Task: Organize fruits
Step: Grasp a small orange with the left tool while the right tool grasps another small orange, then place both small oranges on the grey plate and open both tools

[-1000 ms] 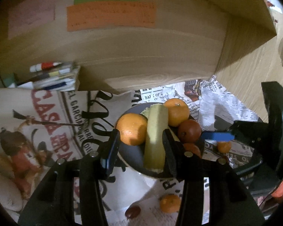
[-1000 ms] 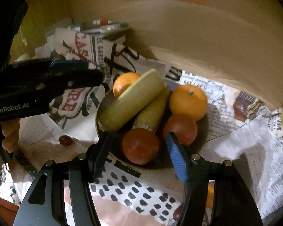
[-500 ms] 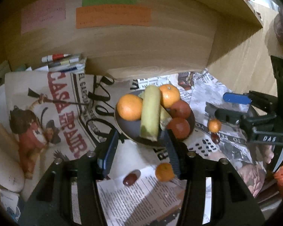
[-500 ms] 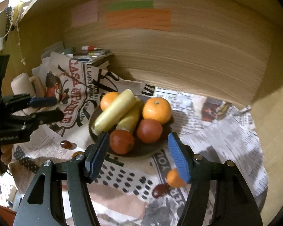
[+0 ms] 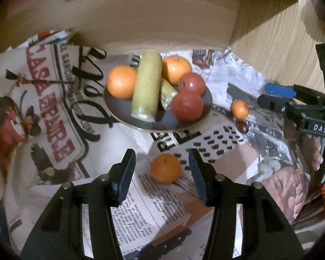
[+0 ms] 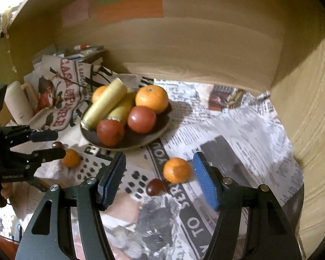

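Note:
A dark plate (image 5: 119, 108) (image 6: 140, 142) holds two oranges, two red apples and two pale yellow-green pieces. My left gripper (image 5: 161, 162) is open, with a small loose orange (image 5: 165, 171) lying between its fingers on the newspaper. My right gripper (image 6: 159, 169) is open, with another small orange (image 6: 177, 170) just inside its right finger and a dark red grape (image 6: 154, 186) beside it. The right gripper also shows in the left wrist view (image 5: 270, 97), near that orange (image 5: 239, 109) and grape (image 5: 241, 126).
Newspaper sheets (image 6: 227, 134) cover the wooden shelf floor. A wooden back wall (image 6: 184, 43) carries coloured paper notes. A side wall (image 6: 309, 108) stands at the right. Pens and books (image 6: 84, 49) lie at the back left. A second grape (image 6: 58, 144) lies by the left gripper.
Both grippers have pulled back from the plate and dropped lower. Each now has a small loose orange between its open fingers.

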Tool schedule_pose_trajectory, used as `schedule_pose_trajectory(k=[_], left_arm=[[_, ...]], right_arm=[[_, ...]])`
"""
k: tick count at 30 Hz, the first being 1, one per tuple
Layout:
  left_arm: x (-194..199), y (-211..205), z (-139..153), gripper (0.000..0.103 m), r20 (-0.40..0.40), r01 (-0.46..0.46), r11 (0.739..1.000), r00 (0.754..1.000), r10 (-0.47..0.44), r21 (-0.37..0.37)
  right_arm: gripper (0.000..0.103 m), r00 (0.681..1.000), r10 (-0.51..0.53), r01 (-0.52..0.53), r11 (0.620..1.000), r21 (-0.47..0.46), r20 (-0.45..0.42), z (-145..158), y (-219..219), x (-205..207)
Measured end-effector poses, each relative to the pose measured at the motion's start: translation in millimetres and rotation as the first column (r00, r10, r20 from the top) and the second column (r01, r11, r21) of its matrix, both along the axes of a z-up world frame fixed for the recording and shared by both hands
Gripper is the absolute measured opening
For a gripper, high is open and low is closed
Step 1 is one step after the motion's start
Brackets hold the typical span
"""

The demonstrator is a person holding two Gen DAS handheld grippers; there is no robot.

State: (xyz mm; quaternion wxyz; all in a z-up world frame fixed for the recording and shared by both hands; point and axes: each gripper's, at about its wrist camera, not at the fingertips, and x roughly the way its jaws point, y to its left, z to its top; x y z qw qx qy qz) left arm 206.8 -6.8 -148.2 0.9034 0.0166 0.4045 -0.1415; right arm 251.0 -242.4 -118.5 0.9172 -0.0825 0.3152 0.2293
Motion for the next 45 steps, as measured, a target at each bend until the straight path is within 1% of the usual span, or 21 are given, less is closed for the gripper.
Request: schedule_pose_trajectory(k=[4, 9, 11, 12, 15, 16, 20, 22, 24, 25, 27, 32, 36, 41, 45], left_arm=[[4, -5, -12, 0.051, -0.026, 0.005, 1.000, 1.000, -0.005, 0.019], [9, -6, -23, 0.051, -0.062, 0.009, 1.000, 0.998, -0.007, 0.017], [10, -9, -25, 0.046, -0.066, 0.015, 1.000, 0.998, -0.014, 0.022], [10, -10, -26, 0.042, -0.069, 0.022, 0.999, 0.997, -0.020, 0.027], [9, -13, -27, 0.038, -0.061, 0.035, 0.999, 0.998, -0.033, 0.035], [9, -13, -27, 0.035, -0.055, 0.036, 0.999, 0.998, -0.034, 0.040], [9, -9, -27, 0.035, -0.054, 0.034, 0.999, 0.998, -0.033, 0.026], [9, -7, -25, 0.035, -0.050, 0.030, 0.999, 0.998, -0.029, 0.015], [7, -5, -21, 0.035, -0.038, 0.027, 1.000, 0.999, -0.027, 0.006], [6, -4, -18, 0.035, -0.032, 0.025, 1.000, 0.999, -0.025, 0.002], [6, -3, -13, 0.035, -0.030, 0.025, 1.000, 0.999, -0.025, -0.005], [6, 0, 1, 0.035, 0.021, 0.013, 1.000, 1.000, -0.013, 0.000], [8, 4, 11, 0.035, 0.048, -0.001, 1.000, 0.999, 0.001, -0.005], [15, 8, 22, 0.035, 0.085, -0.024, 1.000, 0.996, 0.025, -0.012], [21, 13, 32, 0.035, 0.113, -0.046, 0.999, 0.993, 0.047, -0.011]], right_arm=[[0.061, 1.000, -0.011, 0.010, 1.000, -0.006, -0.025, -9, -4, 8], [0.061, 0.999, -0.013, 0.012, 1.000, -0.017, -0.048, -18, -4, 18], [0.061, 0.997, -0.021, 0.019, 0.999, -0.033, -0.068, -23, -3, 25], [0.061, 0.997, -0.024, 0.021, 0.999, -0.037, -0.080, -25, -3, 28], [0.061, 0.992, -0.023, 0.021, 0.999, -0.024, -0.122, -33, -5, 38], [0.060, 0.991, -0.024, 0.021, 1.000, -0.022, -0.129, -34, -6, 39], [0.058, 0.990, -0.027, 0.024, 0.999, -0.026, -0.141, -38, -5, 44], [0.054, 0.988, -0.024, 0.019, 0.999, -0.032, -0.154, -40, -3, 47], [0.045, 0.986, -0.020, 0.013, 0.999, -0.039, -0.167, -43, -2, 50], [0.044, 0.984, -0.015, 0.008, 0.999, -0.038, -0.177, -45, -1, 51], [0.036, 0.982, -0.007, 0.001, 1.000, -0.031, -0.187, -47, -1, 52], [0.036, 0.986, -0.011, 0.007, 1.000, -0.025, -0.168, -41, -2, 49], [0.036, 0.990, 0.002, -0.003, 1.000, -0.003, -0.139, -29, -1, 43], [0.036, 0.996, 0.025, -0.024, 1.000, 0.015, -0.081, -8, 6, 33], [0.036, 0.999, 0.032, -0.032, 0.999, 0.000, -0.027, 4, 14, 30]])
